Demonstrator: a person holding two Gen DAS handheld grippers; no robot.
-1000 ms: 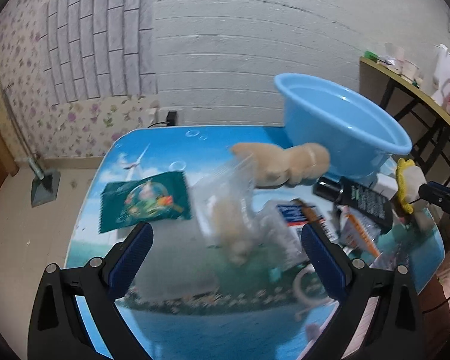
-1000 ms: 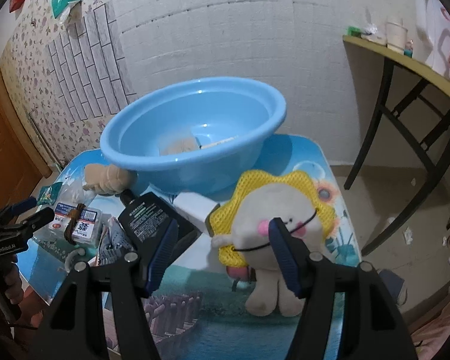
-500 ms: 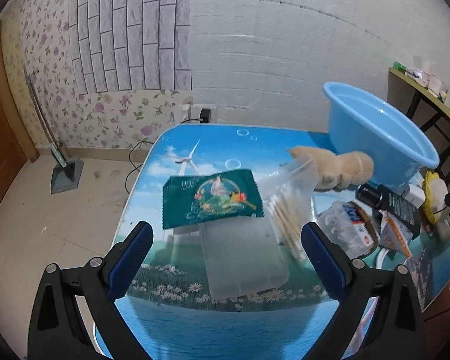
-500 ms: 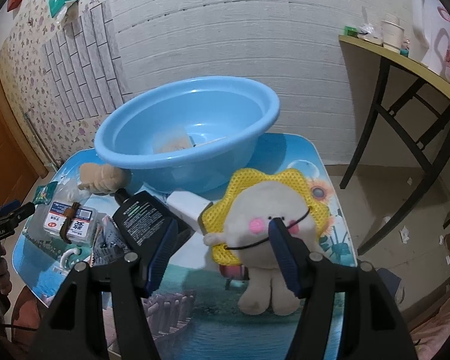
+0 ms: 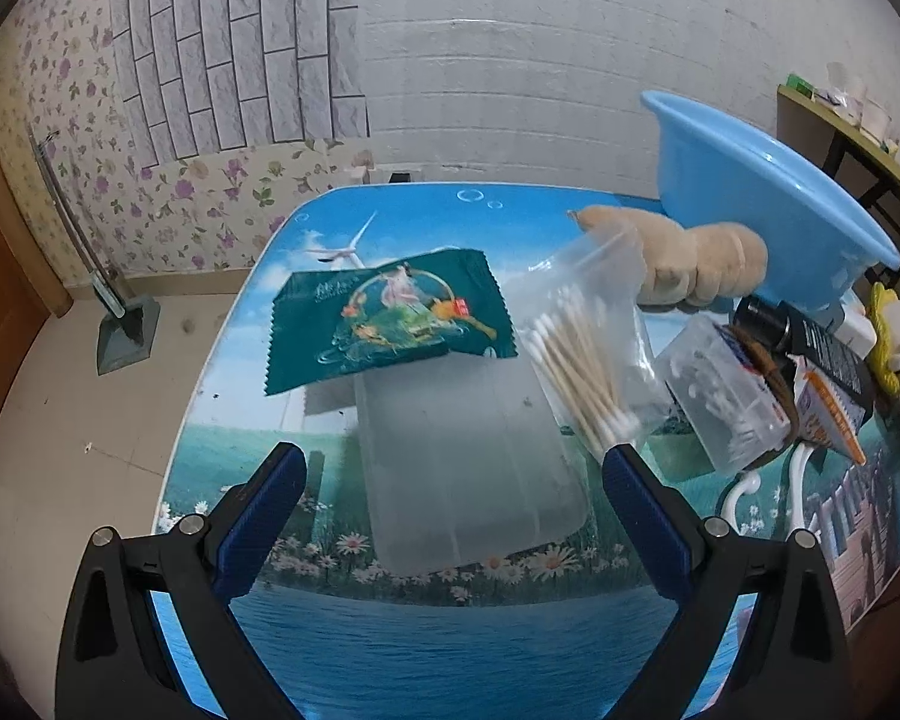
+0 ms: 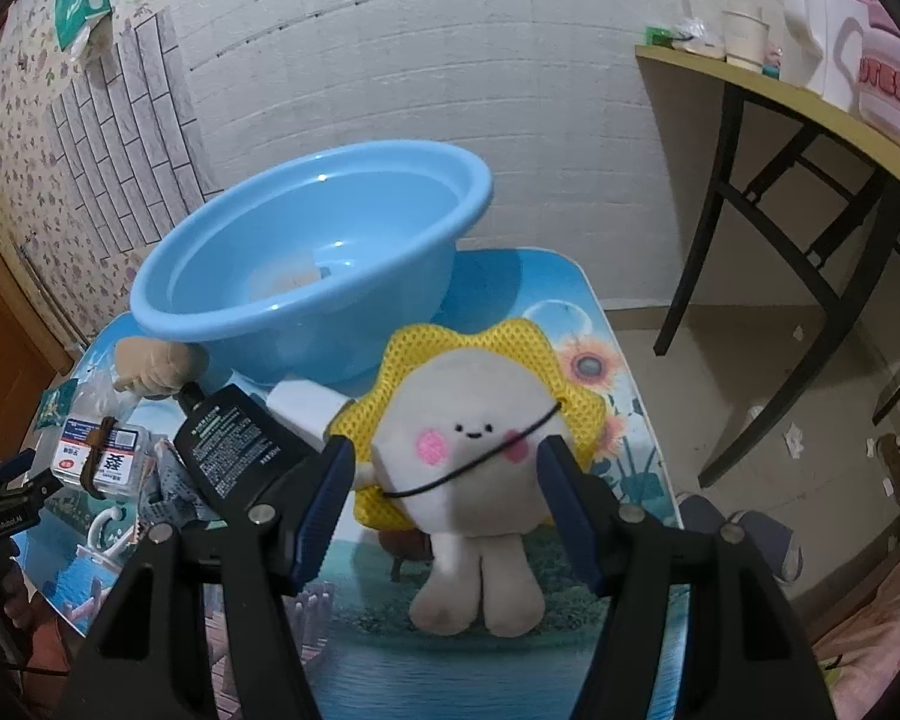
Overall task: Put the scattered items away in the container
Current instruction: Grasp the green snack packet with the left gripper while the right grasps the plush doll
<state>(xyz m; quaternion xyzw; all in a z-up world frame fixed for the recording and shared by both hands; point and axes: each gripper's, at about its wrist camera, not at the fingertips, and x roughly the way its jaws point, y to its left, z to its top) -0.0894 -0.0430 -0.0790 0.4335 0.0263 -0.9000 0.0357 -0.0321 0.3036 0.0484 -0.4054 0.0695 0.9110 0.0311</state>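
A blue plastic basin [image 6: 306,276] is tilted on the table, its rim propped on a tan plush toy [image 5: 699,267]. A green sachet [image 5: 384,315] is overlapped onto a frosted pouch [image 5: 468,462]. A bag of cotton swabs [image 5: 588,348] lies beside a clear swab box [image 5: 723,390]. A black tube [image 6: 234,447] and a sunflower plush [image 6: 480,444] are seen nearby.

I've swung the left gripper [image 5: 450,468] away from the clutter: the frosted plastic pouch [image 5: 468,462] now sits between its fingers, lower centre of frame. My right gripper [image 6: 444,480] has closed in, its fingers now flanking the sunflower plush [image 6: 468,438].
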